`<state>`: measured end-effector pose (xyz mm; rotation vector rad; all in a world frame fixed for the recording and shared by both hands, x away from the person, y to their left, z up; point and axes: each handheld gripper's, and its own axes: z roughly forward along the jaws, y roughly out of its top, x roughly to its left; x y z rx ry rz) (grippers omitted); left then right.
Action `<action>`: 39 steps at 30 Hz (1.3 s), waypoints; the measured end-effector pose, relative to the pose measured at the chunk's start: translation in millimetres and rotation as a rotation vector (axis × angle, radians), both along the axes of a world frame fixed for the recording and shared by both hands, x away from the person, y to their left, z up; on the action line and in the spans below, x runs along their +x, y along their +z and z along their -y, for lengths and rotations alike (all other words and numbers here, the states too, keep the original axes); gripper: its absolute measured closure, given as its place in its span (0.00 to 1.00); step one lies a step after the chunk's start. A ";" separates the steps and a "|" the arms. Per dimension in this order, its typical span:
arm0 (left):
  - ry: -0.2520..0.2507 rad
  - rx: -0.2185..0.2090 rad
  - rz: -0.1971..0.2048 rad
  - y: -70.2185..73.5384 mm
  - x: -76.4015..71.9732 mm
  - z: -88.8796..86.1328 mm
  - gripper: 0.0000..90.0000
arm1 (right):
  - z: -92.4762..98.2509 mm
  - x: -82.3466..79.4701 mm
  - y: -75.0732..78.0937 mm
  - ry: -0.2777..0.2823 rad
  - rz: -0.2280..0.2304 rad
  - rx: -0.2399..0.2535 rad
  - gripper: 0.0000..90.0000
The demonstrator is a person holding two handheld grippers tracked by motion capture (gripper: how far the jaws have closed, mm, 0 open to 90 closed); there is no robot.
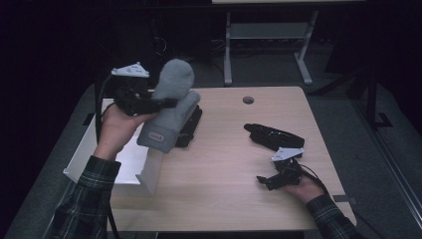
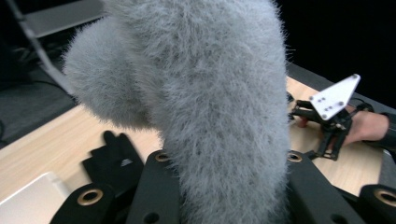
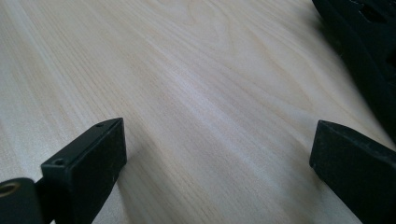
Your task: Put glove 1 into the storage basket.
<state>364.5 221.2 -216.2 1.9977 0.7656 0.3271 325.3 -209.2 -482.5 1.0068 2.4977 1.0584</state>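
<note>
A grey fuzzy mitten (image 1: 171, 107) is held up above the table's left side, cuff hanging down, thumb and tip pointing up. My left gripper (image 1: 161, 103) is shut on its middle; in the left gripper view the mitten (image 2: 210, 116) fills the space between the black jaws. A black glove (image 1: 191, 127) lies on the wooden table (image 1: 224, 164) just beneath it. A second black glove (image 1: 273, 135) lies at the right. My right gripper (image 1: 263, 180) rests low on the table near the front right, open (image 3: 219, 163), with bare wood between its jaws.
A white open box (image 1: 124, 159) stands at the table's left front corner, under my left forearm. A round cable hole (image 1: 248, 100) is near the far edge. A metal stand (image 1: 268, 45) is on the floor beyond the table.
</note>
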 end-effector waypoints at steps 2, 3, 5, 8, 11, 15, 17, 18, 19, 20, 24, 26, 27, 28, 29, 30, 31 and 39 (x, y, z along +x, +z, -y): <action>0.026 0.000 0.009 3.7 -1.1 -13.4 0.79 | 0.0 0.0 0.0 0.000 0.000 0.000 0.04; 0.039 -0.004 0.010 4.9 -1.7 -19.3 0.79 | 0.0 0.0 0.0 0.000 0.000 0.000 0.04; 0.062 -0.009 0.015 7.0 -2.7 -31.7 0.79 | 0.0 0.0 0.0 0.001 0.000 0.000 0.04; 0.096 -0.011 0.016 7.5 -4.2 -48.4 0.79 | 0.0 0.0 0.0 0.001 0.000 0.000 0.04; 0.126 -0.016 0.017 7.1 -5.6 -64.3 0.79 | 0.0 0.0 0.0 0.000 0.000 0.001 0.04; 0.159 -0.025 0.016 4.9 -8.0 -81.5 0.79 | 0.0 -0.3 0.0 -0.004 -0.001 0.000 0.03; 0.177 -0.029 0.012 3.0 -9.1 -89.0 0.79 | -0.1 -0.2 0.0 -0.003 -0.001 0.000 0.03; 0.185 -0.028 0.010 1.6 -9.5 -93.0 0.79 | -0.4 0.6 -0.1 0.001 0.000 -0.001 0.02; 0.196 -0.029 0.007 -0.1 -10.1 -96.6 0.79 | -0.8 1.4 -0.1 0.001 -0.001 -0.003 0.02; 0.205 -0.029 0.002 -2.0 -10.9 -100.7 0.79 | -0.9 1.5 -0.2 0.001 -0.001 -0.002 0.02; 0.251 -0.027 -0.014 -11.2 -15.3 -117.4 0.79 | -0.9 1.6 -0.2 0.002 -0.001 -0.002 0.02; 0.269 -0.028 -0.022 -15.5 -17.7 -124.9 0.79 | -0.8 2.0 -0.1 0.008 -0.002 -0.002 0.02; 0.279 -0.033 -0.029 -18.4 -18.9 -129.0 0.79 | -0.7 2.2 -0.1 0.011 -0.003 -0.002 0.02; 0.290 -0.034 -0.039 -22.1 -19.8 -134.1 0.79 | -0.8 2.4 -0.1 0.013 -0.004 -0.001 0.02; 0.302 -0.032 -0.048 -25.5 -20.2 -137.8 0.79 | -0.6 2.5 -0.1 0.015 -0.003 -0.002 0.02; 0.306 -0.032 -0.059 -29.2 -20.2 -141.5 0.79 | -0.6 2.4 -0.1 0.016 -0.004 -0.002 0.02; 0.310 -0.036 -0.072 -33.3 -20.2 -144.2 0.79 | -0.6 2.5 -0.1 0.018 -0.004 -0.001 0.02; 0.298 -0.033 -0.154 -74.9 -10.0 -141.3 0.79 | -0.5 4.0 -0.3 0.029 0.003 -0.005 0.02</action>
